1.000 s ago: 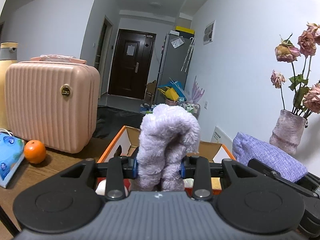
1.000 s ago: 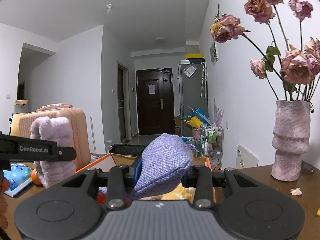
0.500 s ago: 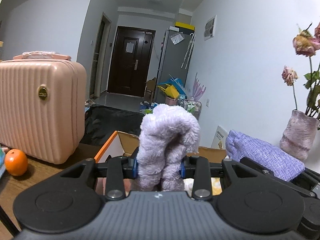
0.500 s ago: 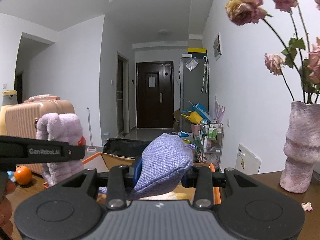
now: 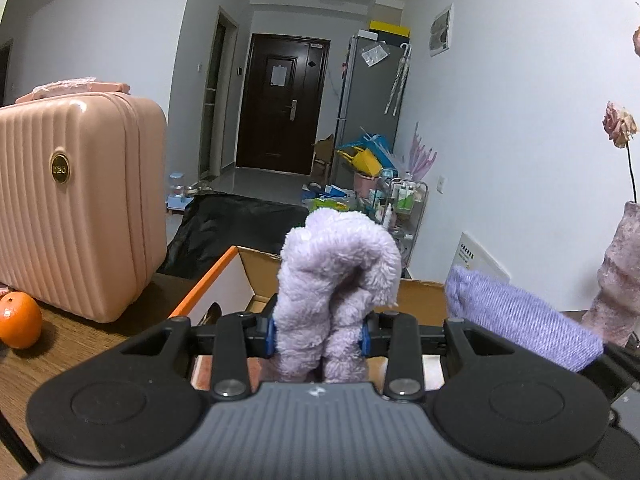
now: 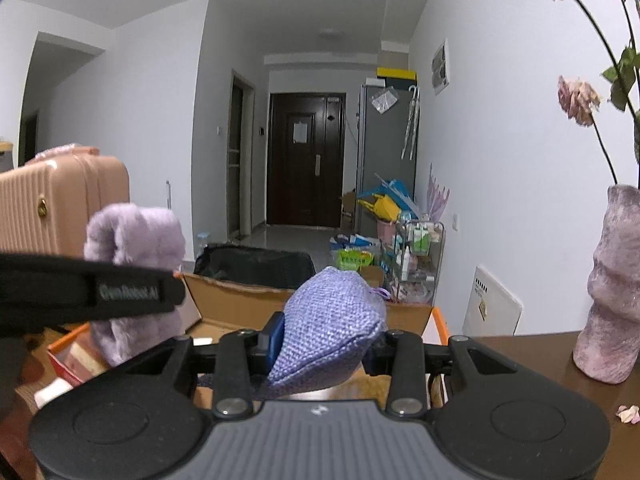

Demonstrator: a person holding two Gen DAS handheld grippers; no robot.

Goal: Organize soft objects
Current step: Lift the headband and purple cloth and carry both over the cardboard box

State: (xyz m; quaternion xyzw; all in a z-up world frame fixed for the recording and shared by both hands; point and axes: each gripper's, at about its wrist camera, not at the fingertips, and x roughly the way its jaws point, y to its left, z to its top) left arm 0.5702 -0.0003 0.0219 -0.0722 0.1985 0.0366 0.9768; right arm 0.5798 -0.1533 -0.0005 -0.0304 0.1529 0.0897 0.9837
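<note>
My left gripper (image 5: 318,334) is shut on a fluffy lilac towel (image 5: 340,276) that stands upright between its fingers. My right gripper (image 6: 320,344) is shut on a purple woven pouch (image 6: 328,328). Both hang over an open cardboard box with orange edges (image 5: 208,292), whose far wall shows in the right wrist view (image 6: 240,304). The pouch shows at the right of the left wrist view (image 5: 520,316). The towel (image 6: 132,248) and the left gripper's body show at the left of the right wrist view. The box's inside is mostly hidden.
A pink ribbed suitcase (image 5: 76,204) stands on the wooden table (image 5: 80,344) at the left, with an orange (image 5: 20,320) in front of it. A pink vase with dried roses (image 6: 612,292) stands at the right. A hallway with a dark door lies beyond.
Both grippers have moved forward and to the right toward the box, each holding its object. The suitcase and orange slid left in the left view; the vase moved right.
</note>
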